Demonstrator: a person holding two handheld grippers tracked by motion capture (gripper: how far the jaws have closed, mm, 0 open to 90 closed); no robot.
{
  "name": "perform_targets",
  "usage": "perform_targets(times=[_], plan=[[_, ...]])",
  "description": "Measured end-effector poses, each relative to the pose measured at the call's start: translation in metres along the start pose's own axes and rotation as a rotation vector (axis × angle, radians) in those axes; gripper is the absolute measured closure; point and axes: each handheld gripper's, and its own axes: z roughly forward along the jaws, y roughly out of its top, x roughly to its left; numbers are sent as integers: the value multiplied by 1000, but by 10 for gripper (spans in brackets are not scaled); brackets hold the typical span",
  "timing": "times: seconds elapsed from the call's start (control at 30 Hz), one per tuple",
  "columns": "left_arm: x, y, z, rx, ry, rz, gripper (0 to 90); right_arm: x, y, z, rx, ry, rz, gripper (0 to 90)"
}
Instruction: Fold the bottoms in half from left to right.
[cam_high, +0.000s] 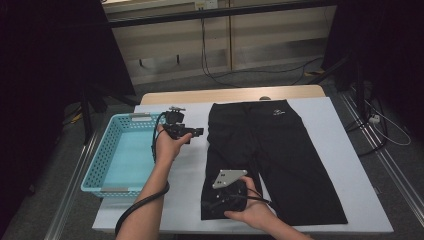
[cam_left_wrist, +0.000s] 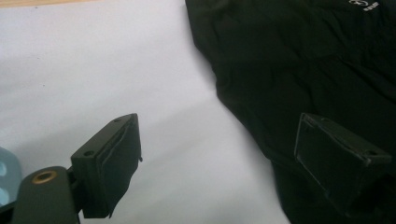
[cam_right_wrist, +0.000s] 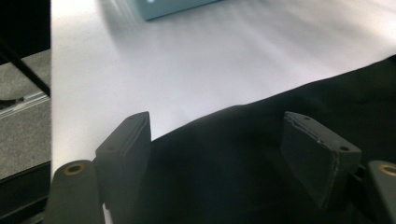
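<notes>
Black shorts (cam_high: 280, 145) lie flat on the white table (cam_high: 340, 125), waistband at the far side with a small white logo. My left gripper (cam_high: 197, 131) hovers at the shorts' left edge near the waist. In the left gripper view its jaws (cam_left_wrist: 219, 163) stand open, one over the white table, the other over the black fabric (cam_left_wrist: 303, 70). My right gripper (cam_high: 216, 200), with a grey plate on top, sits at the hem of the near left leg. In the right gripper view it (cam_right_wrist: 217, 154) is open, and the black cloth (cam_right_wrist: 261, 140) lies below and between the jaws.
A light blue plastic basket (cam_high: 102, 160) stands on the table's left side, beside my left hand; its corner (cam_right_wrist: 173, 7) appears at the top of the right gripper view. Cables trail on the floor beyond the table's far edge. The table's near-left edge (cam_right_wrist: 50, 93) drops to the floor.
</notes>
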Motion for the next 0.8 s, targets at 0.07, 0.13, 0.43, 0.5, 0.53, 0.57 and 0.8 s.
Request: perform_targets(times=[0.07,0.13,0.43,0.5,0.53,0.57,0.8], plan=[[-2,-3,-2,-1,-7,0,145,-6,0,-3,-7,-19,17,225],[-4,-7,-3,0,-18,10,144,-14,1,-7,-15,-43,36,209],[-20,-25,-15,-2,-46,47,129,-52,0,-25,-31,-168,111,155],[-27,-30,-17,-11,-60,55,128,-60,0,-28,-30,-193,123,151],[-29,-32,-18,-13,-70,58,127,-63,0,-30,-32,-202,133,150],[-31,-34,-19,-15,-78,55,126,-66,0,-32,-35,-209,144,150],[-40,-50,-22,-13,-98,67,114,-84,4,-42,-43,-267,172,146]])
